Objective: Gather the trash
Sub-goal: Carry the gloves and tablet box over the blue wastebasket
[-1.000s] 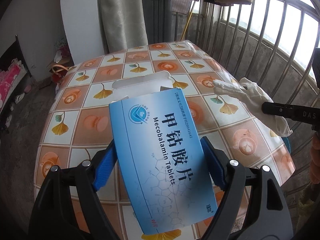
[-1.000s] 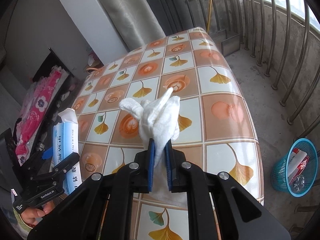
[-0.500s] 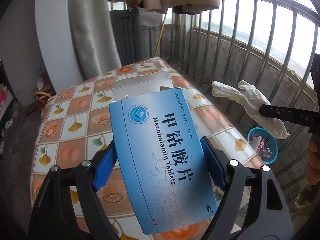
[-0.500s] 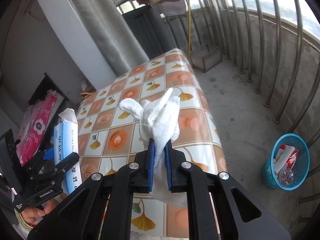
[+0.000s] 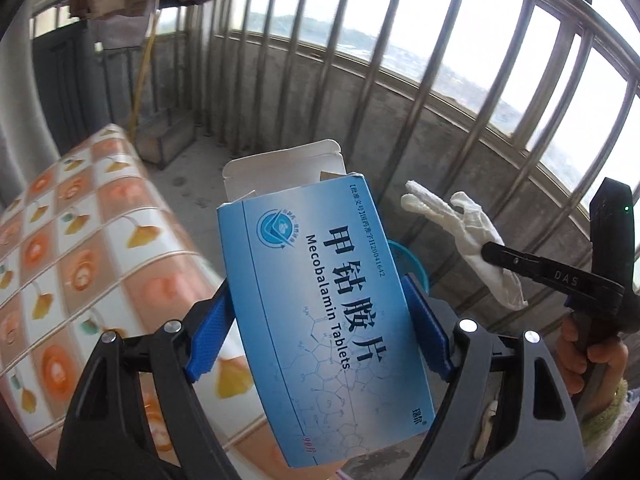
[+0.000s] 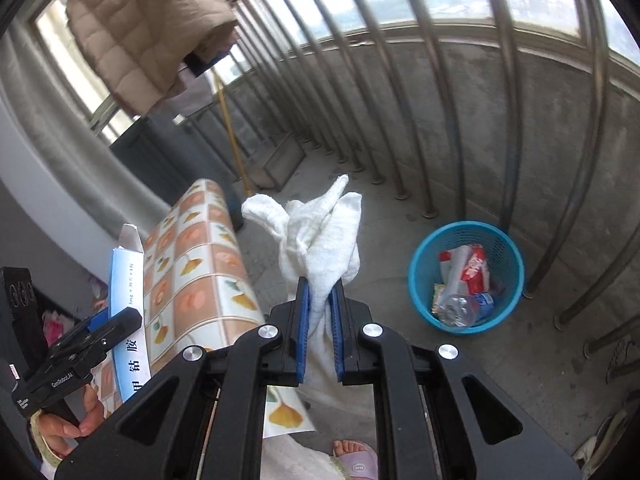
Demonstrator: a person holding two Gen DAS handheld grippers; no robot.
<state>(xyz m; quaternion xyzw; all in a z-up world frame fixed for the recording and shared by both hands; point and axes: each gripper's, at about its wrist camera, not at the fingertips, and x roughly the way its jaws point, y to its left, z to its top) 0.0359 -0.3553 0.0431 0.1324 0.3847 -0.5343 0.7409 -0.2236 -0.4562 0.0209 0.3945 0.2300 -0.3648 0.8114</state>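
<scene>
Now, on the left side of the right wrist view stands the table (image 6: 208,276), covered with a cloth of orange and white squares with yellow leaves. Beside it, the left gripper (image 5: 318,312) is clamped on the blue medicine box (image 5: 324,304), its 2 blue pads pressing the 2 long edges. This box is open at the top, with a white flap (image 5: 280,172) standing up; what is inside I cannot tell. It is printed with Chinese characters and "Mecobalamin Tablets", and it is held in the air, tilted, past the table edge.

More to the right, the right gripper (image 6: 319,320) is closed on a white cloth glove (image 6: 320,236), crumpled, with the fingers pointing up and away. It is also in the air, above the concrete floor (image 6: 500,376).

At the right, a blue mesh wastebasket (image 6: 420,292) stands on the floor near the metal railing (image 6: 452,100). It holds a clear plastic bottle (image 6: 460,308) with a blue label and red and white wrappers (image 6: 468,264). The glove is well apart from the basket.
</scene>
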